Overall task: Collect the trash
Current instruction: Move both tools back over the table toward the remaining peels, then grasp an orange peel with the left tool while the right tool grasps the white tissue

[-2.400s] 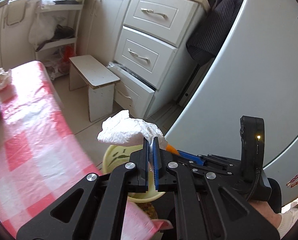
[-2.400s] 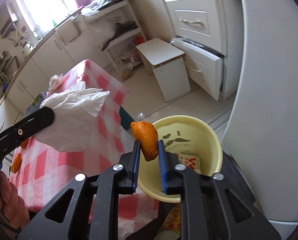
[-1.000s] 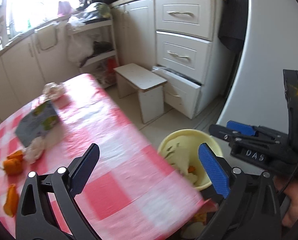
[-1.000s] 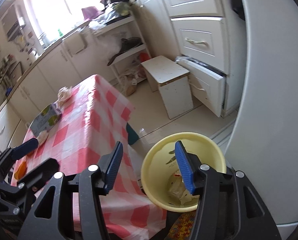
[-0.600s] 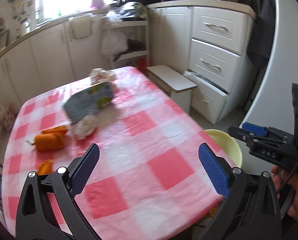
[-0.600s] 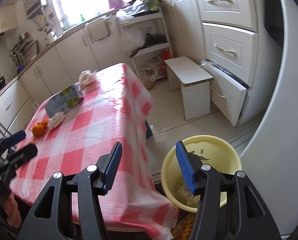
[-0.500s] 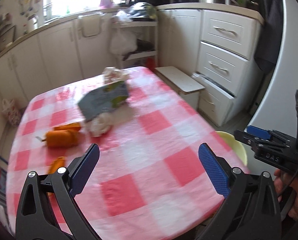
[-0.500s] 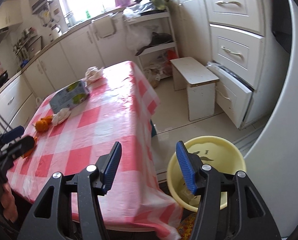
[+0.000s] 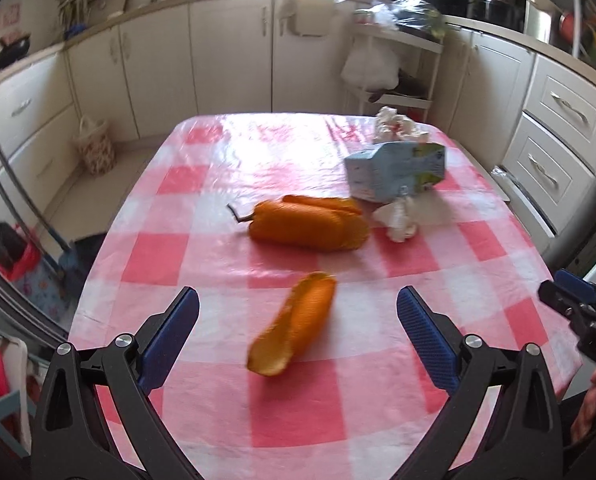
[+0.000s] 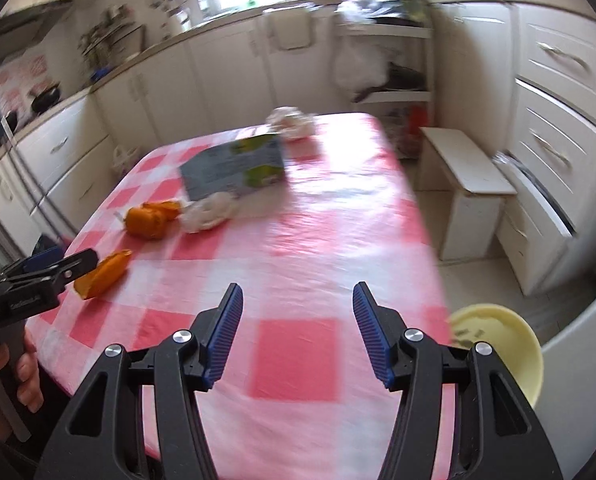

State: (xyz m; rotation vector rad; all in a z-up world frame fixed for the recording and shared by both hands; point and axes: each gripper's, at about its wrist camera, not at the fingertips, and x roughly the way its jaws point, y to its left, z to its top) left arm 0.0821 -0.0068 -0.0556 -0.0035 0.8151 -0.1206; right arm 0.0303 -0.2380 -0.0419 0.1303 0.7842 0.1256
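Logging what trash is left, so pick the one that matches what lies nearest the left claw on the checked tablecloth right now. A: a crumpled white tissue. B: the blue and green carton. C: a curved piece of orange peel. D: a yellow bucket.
C: the orange peel lies on the tablecloth just ahead of the open left claw, while the tissue and carton sit farther back.

Both grippers point downward with nothing between their blue pads, the left gripper (image 9: pixel 297 338) with jaws spread wide and the right gripper (image 10: pixel 297 336) with jaws apart but narrower, each held from below by a hand (image 10: pixel 6 376) at the frame's edge.
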